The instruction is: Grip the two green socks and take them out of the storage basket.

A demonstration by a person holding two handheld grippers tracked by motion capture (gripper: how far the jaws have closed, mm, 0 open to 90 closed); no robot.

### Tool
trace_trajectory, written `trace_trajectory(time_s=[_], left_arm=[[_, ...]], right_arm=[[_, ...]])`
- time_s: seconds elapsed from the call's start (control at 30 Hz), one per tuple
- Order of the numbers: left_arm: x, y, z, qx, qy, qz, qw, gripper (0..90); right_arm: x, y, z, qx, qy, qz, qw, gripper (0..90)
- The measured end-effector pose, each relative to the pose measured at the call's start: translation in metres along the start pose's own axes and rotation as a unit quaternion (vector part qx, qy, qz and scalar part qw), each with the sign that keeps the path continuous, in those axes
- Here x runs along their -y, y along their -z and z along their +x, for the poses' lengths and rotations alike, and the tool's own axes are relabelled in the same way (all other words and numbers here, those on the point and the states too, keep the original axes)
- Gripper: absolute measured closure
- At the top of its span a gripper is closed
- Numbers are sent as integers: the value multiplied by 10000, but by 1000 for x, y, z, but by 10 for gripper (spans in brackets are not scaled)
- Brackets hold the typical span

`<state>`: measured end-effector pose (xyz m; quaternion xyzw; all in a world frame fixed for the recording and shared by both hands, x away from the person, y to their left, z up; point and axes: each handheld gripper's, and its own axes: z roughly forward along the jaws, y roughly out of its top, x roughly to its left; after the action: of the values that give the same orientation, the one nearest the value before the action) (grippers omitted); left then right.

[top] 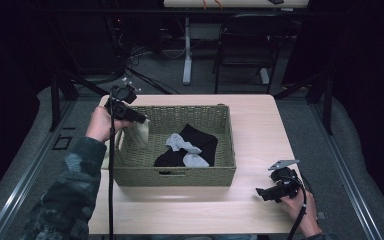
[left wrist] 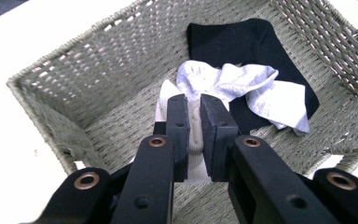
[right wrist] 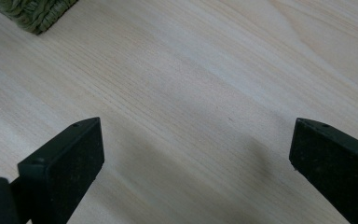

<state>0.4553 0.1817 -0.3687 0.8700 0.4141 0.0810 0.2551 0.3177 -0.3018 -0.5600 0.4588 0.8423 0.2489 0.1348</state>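
The left gripper (top: 141,120) is clamped on a cream sock (left wrist: 193,140), holding it over the left end of the woven basket (top: 180,176). Inside the basket a pale grey sock (top: 184,146) lies on a black cloth (top: 200,138). Near the table's (top: 260,125) right front corner, the right gripper (top: 261,194) rests low, jaws wide apart and empty.

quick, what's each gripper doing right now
left gripper: shut on a cream sock over the wicker basket
right gripper: open, holding nothing, above the table
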Motion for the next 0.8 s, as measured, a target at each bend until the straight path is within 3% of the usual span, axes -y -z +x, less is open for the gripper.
trace_trajectory(time_s=[0.53,0.8], left_arm=[[-17,58,9,-326,90,-440,9985,825],[-8,86,22,-560,229,-565,9966,824]], right_arm=[[0,-1,0,19,16,37,10000,23],[0,-1,0,34,40,61,10000,23]])
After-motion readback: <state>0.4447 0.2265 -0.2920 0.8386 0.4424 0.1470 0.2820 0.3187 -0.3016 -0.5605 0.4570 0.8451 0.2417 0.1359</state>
